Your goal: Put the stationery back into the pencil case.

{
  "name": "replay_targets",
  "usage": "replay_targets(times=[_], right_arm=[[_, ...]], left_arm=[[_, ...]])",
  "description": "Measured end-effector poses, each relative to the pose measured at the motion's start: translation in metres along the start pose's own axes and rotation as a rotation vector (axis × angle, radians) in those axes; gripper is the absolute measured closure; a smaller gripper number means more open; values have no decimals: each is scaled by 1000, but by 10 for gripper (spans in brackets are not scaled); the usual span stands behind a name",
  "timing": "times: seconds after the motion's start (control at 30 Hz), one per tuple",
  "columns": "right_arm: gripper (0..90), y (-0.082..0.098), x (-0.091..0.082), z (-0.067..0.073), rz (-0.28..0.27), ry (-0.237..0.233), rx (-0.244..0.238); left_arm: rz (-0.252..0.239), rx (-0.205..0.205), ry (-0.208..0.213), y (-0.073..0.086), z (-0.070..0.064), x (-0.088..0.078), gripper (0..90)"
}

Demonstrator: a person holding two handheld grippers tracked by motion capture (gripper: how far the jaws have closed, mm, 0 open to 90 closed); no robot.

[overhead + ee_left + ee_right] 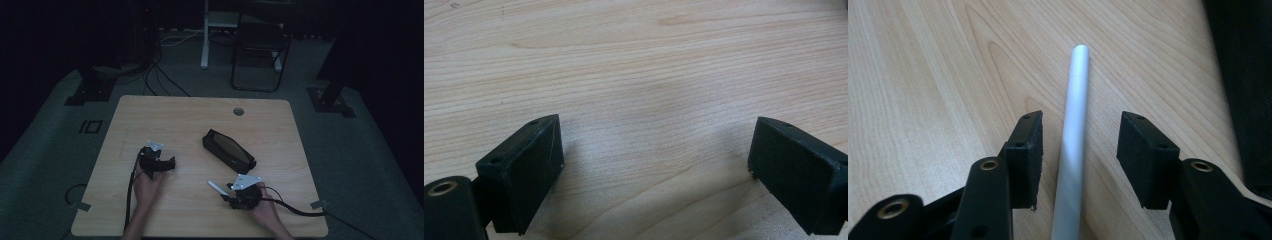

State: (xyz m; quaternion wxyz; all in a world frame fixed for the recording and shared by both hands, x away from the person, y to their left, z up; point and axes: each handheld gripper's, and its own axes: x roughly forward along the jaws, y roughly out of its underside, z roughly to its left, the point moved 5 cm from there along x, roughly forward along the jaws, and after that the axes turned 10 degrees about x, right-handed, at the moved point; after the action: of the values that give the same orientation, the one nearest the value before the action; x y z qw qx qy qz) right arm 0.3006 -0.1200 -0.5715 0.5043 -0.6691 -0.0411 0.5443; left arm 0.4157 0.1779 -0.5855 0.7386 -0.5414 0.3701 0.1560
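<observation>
The right claw point(1080, 160) stands partly open, its two black jaws set to either side of a slim white pen point(1073, 135) that lies flat on the wooden bench point(923, 75). Bare wood shows between each pad and the pen, so neither pad presses on it; the pen lies a little nearer the jaw at the left of the right gripper view than the one at its right. Nothing is gripped.

The pen is a smooth, matte, pale grey-white stick with a rounded far end and a faint seam a short way below that tip. It runs straight out from between the jaws, along the line in which the claw points, and its tip reaches well beyond the pads. In the high view the pen point(216, 188) sticks out from the right claw point(229, 191) toward the upper left.

Beyond the right claw, up and to its right in the high view, lies a dark, long pencil case point(229, 150), apart from the pen. In the right gripper view its dark edge point(1248, 75) runs along the right side, clear of the jaw there.

The left claw point(654, 165) is wide open, its pads far apart over bare bench wood, holding and touching nothing. In the high view it point(172, 163) lies well to the left of the pen, held in the person's left hand point(147, 187).
</observation>
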Motion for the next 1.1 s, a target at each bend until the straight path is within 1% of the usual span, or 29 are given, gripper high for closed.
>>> replay_targets(times=[0.43, 0.67, 0.73, 0.83, 0.87, 0.9, 0.93, 1.0, 1.1], right_arm=[[609, 3, 7, -2, 29, 1, -11], [630, 4, 8, -3, 41, -1, -3], [642, 4, 8, -4, 41, -10, 1], [679, 4, 8, -6, 42, -13, 9], [679, 4, 8, -6, 42, -13, 9], [700, 4, 8, -7, 42, -12, 11], [740, 4, 8, -9, 41, -10, 19], [777, 4, 8, -10, 42, -7, 28], [782, 3, 8, -11, 45, -13, 32]], left_arm=[[1, 0, 0, 0, 0, 0, 79], [0, 0, 0, 0, 0, 0, 79], [0, 0, 0, 0, 0, 0, 79], [0, 0, 0, 0, 0, 0, 79], [0, 0, 0, 0, 0, 0, 79], [0, 0, -1, 0, 0, 0, 79], [0, 0, -1, 0, 0, 0, 79], [0, 0, -1, 0, 0, 0, 79], [0, 0, -1, 0, 0, 0, 79]])
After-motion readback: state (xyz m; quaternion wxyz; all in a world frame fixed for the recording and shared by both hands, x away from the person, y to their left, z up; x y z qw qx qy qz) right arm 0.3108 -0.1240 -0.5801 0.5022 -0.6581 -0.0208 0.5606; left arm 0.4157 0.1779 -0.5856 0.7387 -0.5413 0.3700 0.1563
